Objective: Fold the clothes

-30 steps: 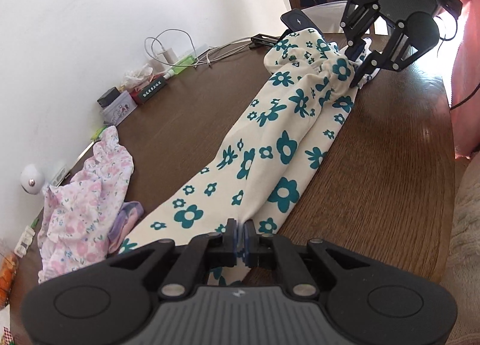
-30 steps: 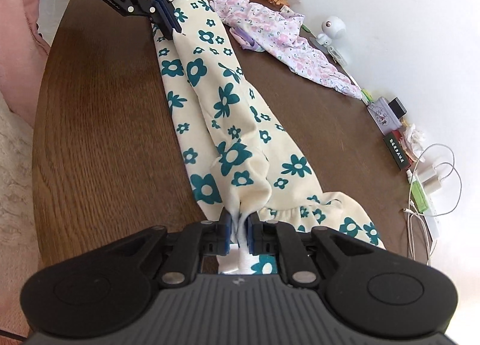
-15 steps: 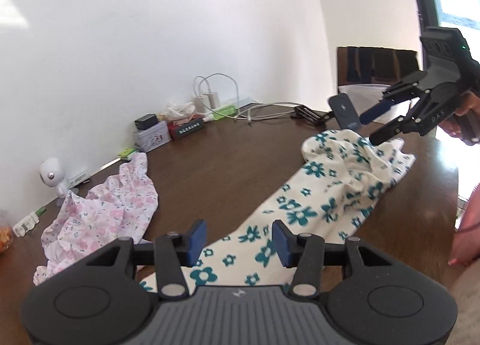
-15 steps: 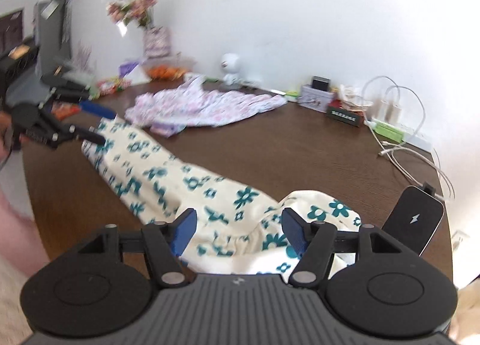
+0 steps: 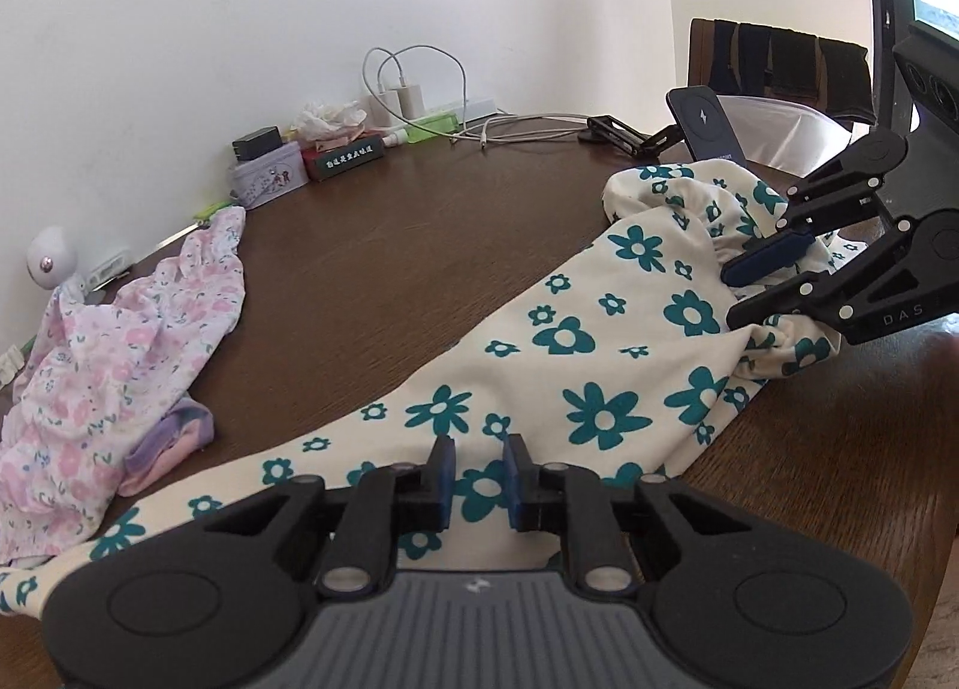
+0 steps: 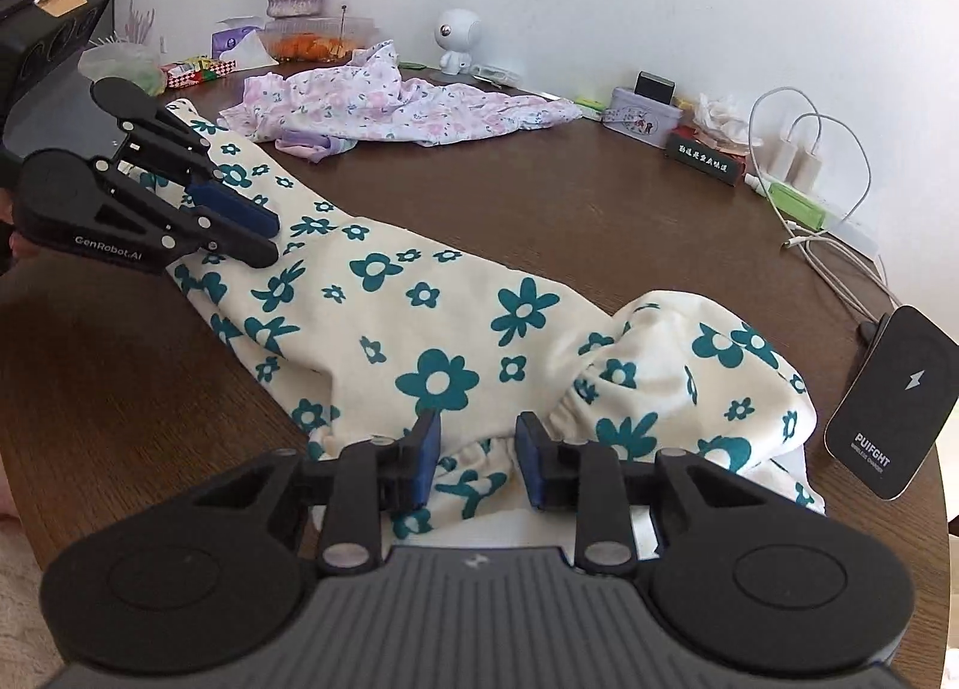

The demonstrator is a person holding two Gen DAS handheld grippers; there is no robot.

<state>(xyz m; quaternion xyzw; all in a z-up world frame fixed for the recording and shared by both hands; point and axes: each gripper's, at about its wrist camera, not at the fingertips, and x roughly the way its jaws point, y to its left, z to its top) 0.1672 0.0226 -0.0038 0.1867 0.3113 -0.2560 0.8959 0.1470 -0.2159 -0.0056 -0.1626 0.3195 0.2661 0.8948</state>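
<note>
With the cream teal-flowered trousers [image 5: 599,353] stretched long across the brown table [image 5: 419,245], both the left gripper [image 5: 478,479] and right gripper [image 6: 476,458] are narrowing around cloth not yet pinched (two grippers, two garments counting the pink one [image 6: 383,101]), so each should bite both layers squarely before lifting.
</note>
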